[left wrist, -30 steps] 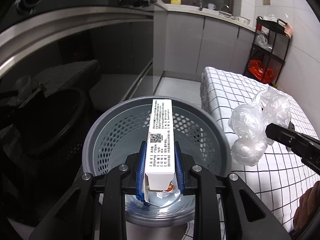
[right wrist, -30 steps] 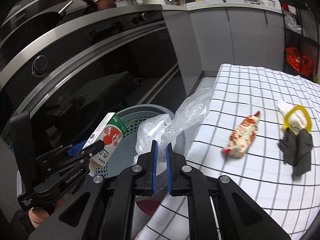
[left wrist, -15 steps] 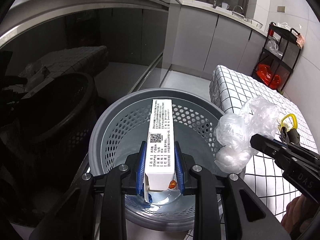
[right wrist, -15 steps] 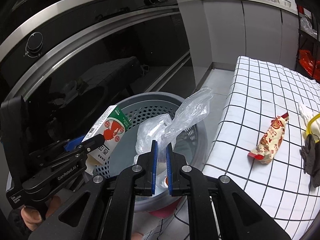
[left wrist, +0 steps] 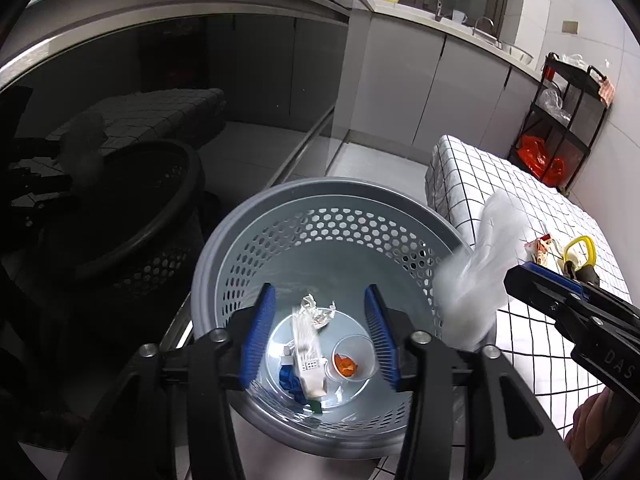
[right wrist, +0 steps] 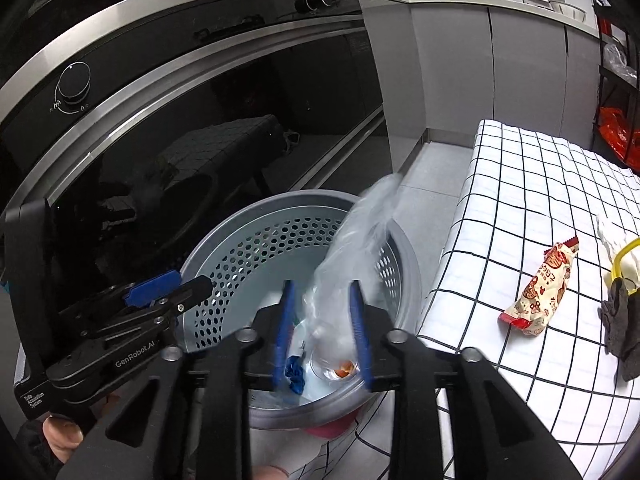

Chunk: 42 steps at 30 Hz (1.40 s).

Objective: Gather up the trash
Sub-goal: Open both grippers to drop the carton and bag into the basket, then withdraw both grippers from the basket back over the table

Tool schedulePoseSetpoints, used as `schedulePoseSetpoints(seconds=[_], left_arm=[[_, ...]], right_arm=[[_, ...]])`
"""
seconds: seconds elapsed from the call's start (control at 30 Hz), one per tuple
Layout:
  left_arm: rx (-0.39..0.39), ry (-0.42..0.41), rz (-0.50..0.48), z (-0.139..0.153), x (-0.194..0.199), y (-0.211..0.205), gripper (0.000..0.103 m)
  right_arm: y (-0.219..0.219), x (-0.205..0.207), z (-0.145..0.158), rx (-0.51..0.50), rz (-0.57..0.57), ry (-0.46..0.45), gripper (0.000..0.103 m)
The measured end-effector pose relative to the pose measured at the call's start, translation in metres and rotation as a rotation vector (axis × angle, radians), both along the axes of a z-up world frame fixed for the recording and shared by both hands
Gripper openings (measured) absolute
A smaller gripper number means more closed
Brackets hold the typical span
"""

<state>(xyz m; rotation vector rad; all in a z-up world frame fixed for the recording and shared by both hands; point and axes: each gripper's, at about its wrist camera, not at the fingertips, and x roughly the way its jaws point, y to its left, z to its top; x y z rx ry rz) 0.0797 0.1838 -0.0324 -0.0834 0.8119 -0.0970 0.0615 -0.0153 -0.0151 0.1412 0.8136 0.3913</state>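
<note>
Now both grippers' jaws are opening: left gripper (left wrist: pixel 318 330) above the fallen carton (left wrist: pixel 308 350), plastic bag (right wrist: pixel 352 248) loose between right gripper (right wrist: pixel 322 330).

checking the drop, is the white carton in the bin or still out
In: the white carton lies blurred among scraps at the bottom of the grey bin, free of the opening left tool.

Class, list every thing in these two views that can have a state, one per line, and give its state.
Left hand-held gripper: jaws opening, nothing between them.
Right hand-held gripper: jaws opening, plastic bag between them, blurred.
Plastic bag: over the bin rim.
Carton: lying in the bin, blurred.
Clear cup: in the bin.
Grey bin: upright, no lid.
Snack wrapper: lying on the checked cloth.
</note>
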Motion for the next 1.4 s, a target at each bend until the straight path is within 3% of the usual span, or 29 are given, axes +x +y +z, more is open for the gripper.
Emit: schedulePoseSetpoints(seconds=[0.93,1.23,1.4], left_arm=[[0.002,-0.031,-0.009,0.01,-0.008,-0.004,0.052],[0.001,-0.067,-0.012,0.018,-0.014,-0.018,0.062],[0.009,-0.1,-0.017,0.024,-0.019,-0.032,0.08]], right_arm=[[-0.008,-0.027,0.001,-0.021,-0.037,0.005,0.031],[-0.027,-0.054,0.001,-0.072,-0.101,-0.027,0.051],[-0.05,-0.07,0.002,-0.092,-0.156,-0.046,0.067]])
